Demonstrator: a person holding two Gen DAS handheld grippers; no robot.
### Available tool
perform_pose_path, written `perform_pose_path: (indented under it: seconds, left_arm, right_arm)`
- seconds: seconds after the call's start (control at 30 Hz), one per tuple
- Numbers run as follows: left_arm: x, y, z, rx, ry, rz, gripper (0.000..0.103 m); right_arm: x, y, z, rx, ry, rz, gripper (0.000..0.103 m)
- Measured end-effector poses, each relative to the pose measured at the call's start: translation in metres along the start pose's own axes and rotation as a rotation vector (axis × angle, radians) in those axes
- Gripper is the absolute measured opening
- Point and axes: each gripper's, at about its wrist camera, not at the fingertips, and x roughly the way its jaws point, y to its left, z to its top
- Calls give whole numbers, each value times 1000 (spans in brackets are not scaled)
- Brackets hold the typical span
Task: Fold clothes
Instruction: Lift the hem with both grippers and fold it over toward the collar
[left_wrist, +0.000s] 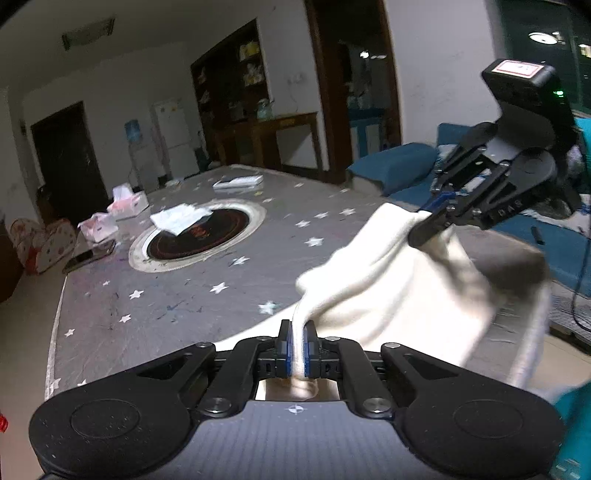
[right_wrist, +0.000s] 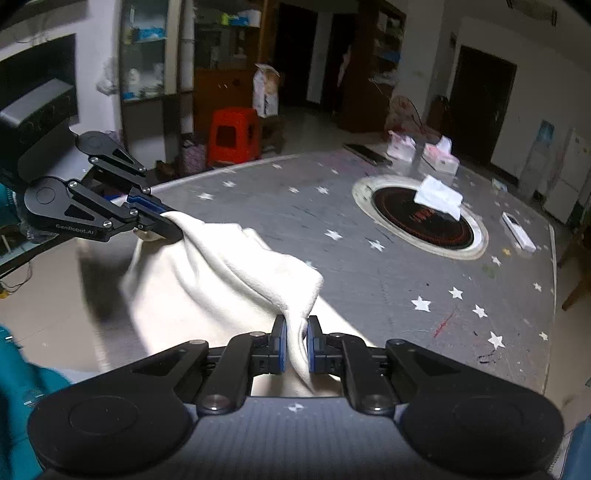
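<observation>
A cream-white garment (left_wrist: 399, 291) hangs in the air over the near edge of the grey star-patterned table (left_wrist: 184, 288). My left gripper (left_wrist: 298, 332) is shut on one bunched edge of it. My right gripper (left_wrist: 424, 229) is seen at the upper right of the left wrist view, shut on the other edge. In the right wrist view my right gripper (right_wrist: 295, 328) pinches the white garment (right_wrist: 221, 280), and my left gripper (right_wrist: 173, 230) holds its far corner at the left. The cloth sags between the two grippers, and its lower part is blurred.
The table (right_wrist: 388, 280) carries a round black inset plate (right_wrist: 421, 221) with a white folded paper (right_wrist: 439, 199) on it, tissue packs (left_wrist: 125, 203), a phone (left_wrist: 88, 254) and a white box (right_wrist: 517, 230). A blue sofa (left_wrist: 399, 166) stands right, a red stool (right_wrist: 232, 136) beyond.
</observation>
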Motion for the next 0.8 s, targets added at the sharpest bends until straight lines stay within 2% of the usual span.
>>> perform_pose_path:
  seconds: [0.2, 0.3, 0.47, 0.63, 0.8]
  left_arm:
    - [61, 19, -4, -54, 77, 47, 6]
    - [69, 21, -3, -65, 82, 66, 6]
    - [82, 25, -1, -83, 90, 98, 10]
    - [90, 29, 6, -69, 108, 109, 11]
    - [100, 33, 14, -71, 125, 131, 18]
  right_arm:
    - [56, -28, -7, 108, 39, -60, 9]
    - [77, -35, -14, 167, 54, -92, 13]
    - [83, -42, -22, 254, 34, -115, 21]
    - [76, -47, -18, 299, 14, -96, 22]
    - [69, -48, -8, 324, -24, -105, 22]
